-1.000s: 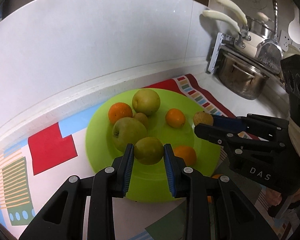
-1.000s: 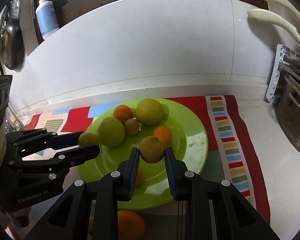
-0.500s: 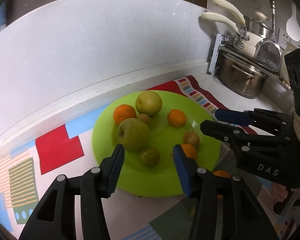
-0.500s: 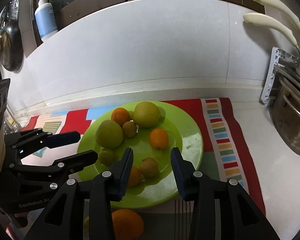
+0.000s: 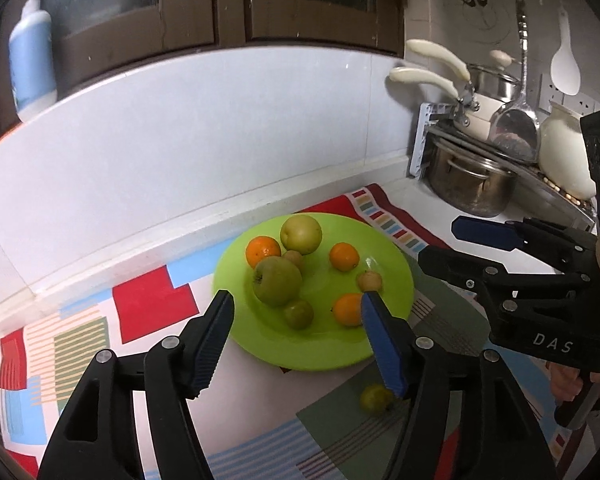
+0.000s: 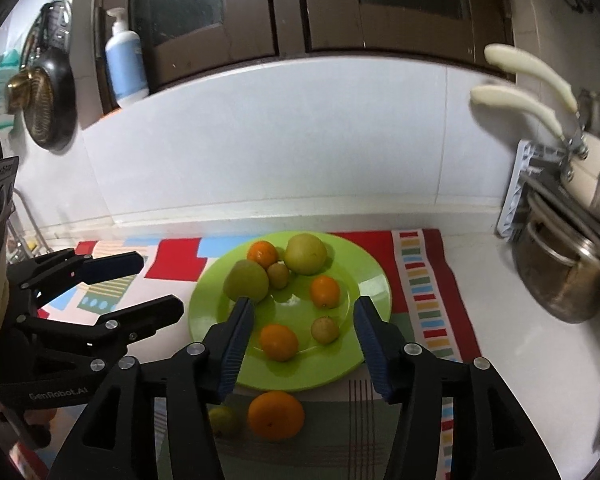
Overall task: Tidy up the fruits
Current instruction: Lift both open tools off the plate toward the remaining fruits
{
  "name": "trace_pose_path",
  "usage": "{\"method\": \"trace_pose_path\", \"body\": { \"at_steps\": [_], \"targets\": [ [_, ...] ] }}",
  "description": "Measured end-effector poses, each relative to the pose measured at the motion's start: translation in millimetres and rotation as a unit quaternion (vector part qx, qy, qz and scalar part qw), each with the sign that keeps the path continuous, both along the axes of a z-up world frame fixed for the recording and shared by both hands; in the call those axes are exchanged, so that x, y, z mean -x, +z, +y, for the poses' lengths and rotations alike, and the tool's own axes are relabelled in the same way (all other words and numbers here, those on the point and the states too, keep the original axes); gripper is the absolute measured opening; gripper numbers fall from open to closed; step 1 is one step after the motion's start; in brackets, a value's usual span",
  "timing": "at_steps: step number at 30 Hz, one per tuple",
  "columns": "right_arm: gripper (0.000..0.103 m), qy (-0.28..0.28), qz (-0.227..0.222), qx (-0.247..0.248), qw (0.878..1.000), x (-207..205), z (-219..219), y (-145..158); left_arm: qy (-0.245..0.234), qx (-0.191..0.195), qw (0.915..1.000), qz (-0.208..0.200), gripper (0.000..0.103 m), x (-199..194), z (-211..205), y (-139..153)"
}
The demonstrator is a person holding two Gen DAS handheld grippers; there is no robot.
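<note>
- Fruits are the job here, and neither tool holds one: the left gripper (image 5: 296, 316) has its jaws opening with nothing pressed between the pads, and the right gripper (image 6: 302, 330) is likewise opening and empty.
- Both hang above the near edge of the green plate (image 6: 374, 276), the left one over its left half, the right one over its right half.
- On the plate sit two large green fruits (image 6: 305, 254), three oranges (image 6: 324, 291) and three small greenish-brown fruits (image 6: 325, 329), all loose and mostly apart.
- Off the plate, just in front of its near rim on the patterned mat (image 6: 420, 292), lie a big orange (image 6: 275, 414) and a small green fruit (image 6: 224, 420) side by side.
- My reading: a release step is finishing, with two strays left.
- Next move calls for drawing back from the plate, lowering over the big orange with jaws wide enough for it, and closing gently so it does not roll.
</note>
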State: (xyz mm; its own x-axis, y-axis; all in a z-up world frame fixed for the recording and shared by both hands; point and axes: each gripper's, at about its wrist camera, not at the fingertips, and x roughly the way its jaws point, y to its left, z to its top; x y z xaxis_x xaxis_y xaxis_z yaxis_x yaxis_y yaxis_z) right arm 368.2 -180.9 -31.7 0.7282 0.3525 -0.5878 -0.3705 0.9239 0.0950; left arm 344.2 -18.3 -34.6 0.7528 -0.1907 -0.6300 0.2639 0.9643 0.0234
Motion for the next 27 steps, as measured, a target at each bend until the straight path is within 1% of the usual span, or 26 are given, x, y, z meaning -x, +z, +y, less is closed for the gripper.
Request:
{"method": "trace_pose_path", "body": {
  "at_steps": [2, 4, 9, 12, 16, 21, 27],
  "targets": [
    [0.054, 0.003, -0.007, 0.003, 1.0, 8, 0, 5, -0.002, -0.002, 1.0, -0.007, 0.066, 8, 0, 4],
    [0.058, 0.002, -0.014, 0.007, 1.0, 15, -2, 10, -0.003, -0.004, 0.9998, -0.017, 0.066, 16, 0, 7],
    [0.058, 0.007, -0.025, 0.022, 0.999, 32, -4, 13, -0.01, -0.004, 0.9994, -0.032, 0.067, 36, -3, 11],
    [0.061, 0.015, -0.028, 0.031, 0.999, 40, -3, 13, -0.016, -0.002, 0.9991, -0.039, 0.068, 47, -5, 11],
    [0.061, 0.029, -0.039, 0.033, 0.998, 53, -2, 13, -0.026, -0.006, 0.9984, -0.05, 0.07, 59, -9, 10],
    [0.061, 0.044, -0.044, 0.051, 0.997, 63, 1, 10, -0.04, -0.01, 0.9983, -0.041, 0.07, 65, -14, 1],
    [0.061, 0.061, -0.029, 0.07, 0.995, 65, 4, 0, -0.06, -0.014, 0.9976, -0.031, 0.07, 71, -19, -10]
  ]
}}
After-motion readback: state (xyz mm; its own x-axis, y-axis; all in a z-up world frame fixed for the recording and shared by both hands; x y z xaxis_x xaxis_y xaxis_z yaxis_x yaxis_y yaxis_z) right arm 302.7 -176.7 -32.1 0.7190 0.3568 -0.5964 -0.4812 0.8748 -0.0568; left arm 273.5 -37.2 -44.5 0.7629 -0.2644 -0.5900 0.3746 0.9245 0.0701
